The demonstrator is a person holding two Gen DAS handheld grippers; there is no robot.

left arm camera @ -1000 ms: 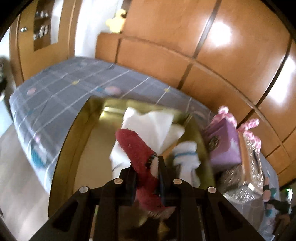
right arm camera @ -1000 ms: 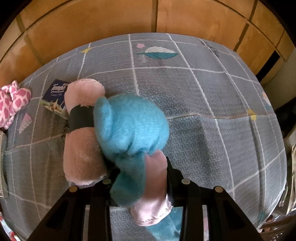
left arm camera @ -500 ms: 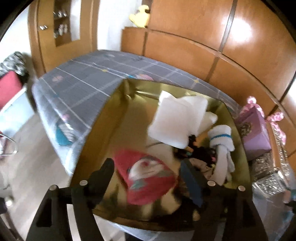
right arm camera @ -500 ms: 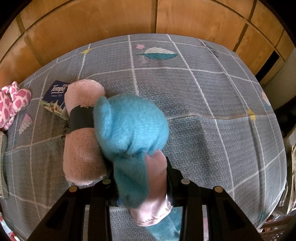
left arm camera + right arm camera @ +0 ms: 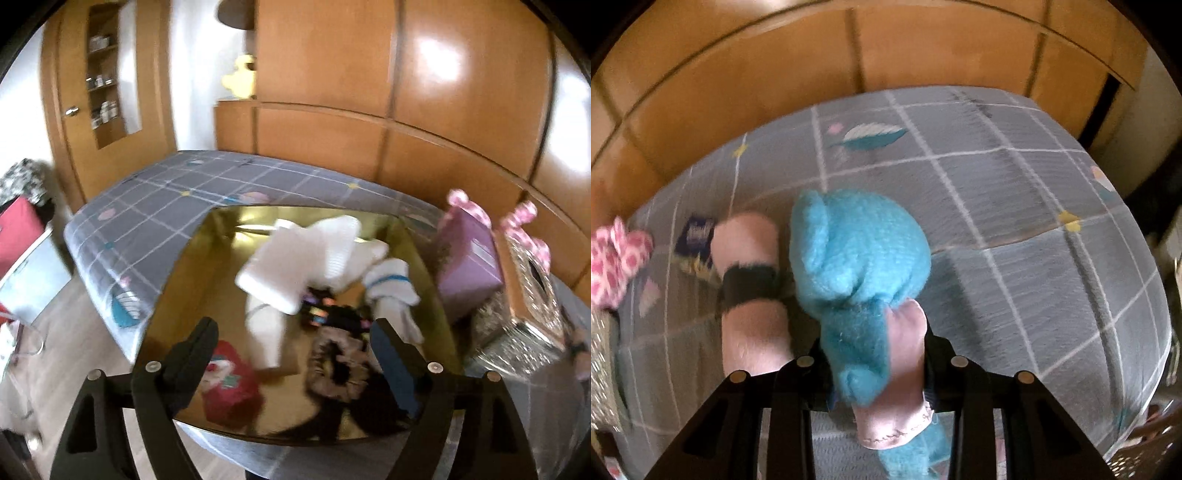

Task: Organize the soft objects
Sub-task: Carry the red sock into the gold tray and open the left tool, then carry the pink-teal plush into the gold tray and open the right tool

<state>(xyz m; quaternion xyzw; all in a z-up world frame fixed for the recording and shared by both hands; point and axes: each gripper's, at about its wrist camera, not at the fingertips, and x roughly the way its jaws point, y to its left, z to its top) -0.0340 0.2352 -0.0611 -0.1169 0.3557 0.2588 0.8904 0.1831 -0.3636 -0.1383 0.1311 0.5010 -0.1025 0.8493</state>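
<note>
The left gripper [image 5: 293, 345] has its 2 fingers spread wide with nothing between them, above a gold tray [image 5: 173, 280]. In the tray lie a red sock [image 5: 231, 387], a scrunchie [image 5: 334, 365], white cloths [image 5: 295, 258] and a striped white sock [image 5: 391, 286]. The right gripper [image 5: 875, 354] is clamped on a blue plush [image 5: 860, 251] over the grey bedspread [image 5: 1034, 258], just beside a pink roll [image 5: 750, 291].
</note>
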